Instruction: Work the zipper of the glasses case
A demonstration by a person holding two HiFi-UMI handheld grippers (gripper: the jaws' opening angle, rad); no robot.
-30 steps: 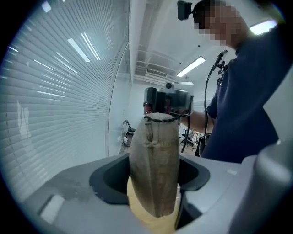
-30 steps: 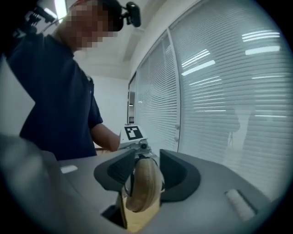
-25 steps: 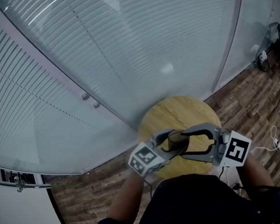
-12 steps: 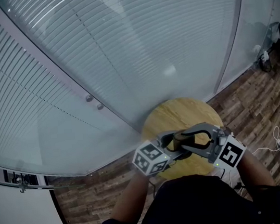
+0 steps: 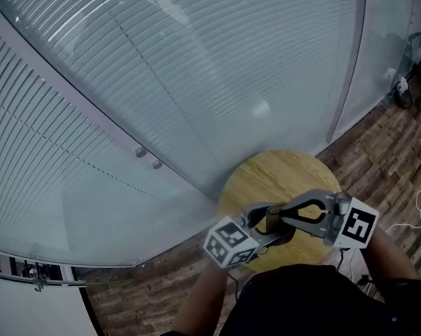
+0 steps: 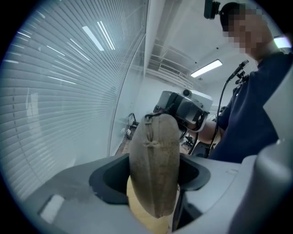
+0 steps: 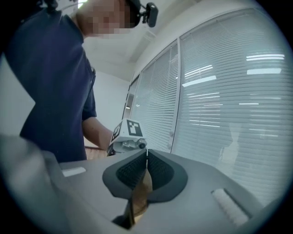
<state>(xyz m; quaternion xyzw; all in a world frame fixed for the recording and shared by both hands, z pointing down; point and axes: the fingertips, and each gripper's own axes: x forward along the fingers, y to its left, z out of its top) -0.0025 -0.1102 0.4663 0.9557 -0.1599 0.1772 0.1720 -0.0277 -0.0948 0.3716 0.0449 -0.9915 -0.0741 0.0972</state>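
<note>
Main change: the right hand-held gripper has just been closing, and its jaws now sit together. A second ago in the head view they stand wide apart in an open loop next to the case; now the loop is pinched in. Its own view shows the ribbed pads meeting at the tips with a thin tan strip caught between them lower down. That is probably the zipper pull or the case edge by the zipper, but the strip is too narrow and close to the lens to say which. The left hand-held gripper has not changed. It is clamped across the glasses case, one pad on each flat side, with the case standing on end between the jaws and a seam line running down its face. A small dark bit at the top end could be the slider. The case is held in the air between the two grippers, above the near part of the round wooden table and apart from it. Both hands have barely shifted over the second, so only the grip is new. Judgement: the setup step looks done, with one gripper bracing the case and the other pinched on the tab. Next comes a pull along the zipper line. The risk is the thin strip slipping out of the pads if the pull runs off-line.
</note>
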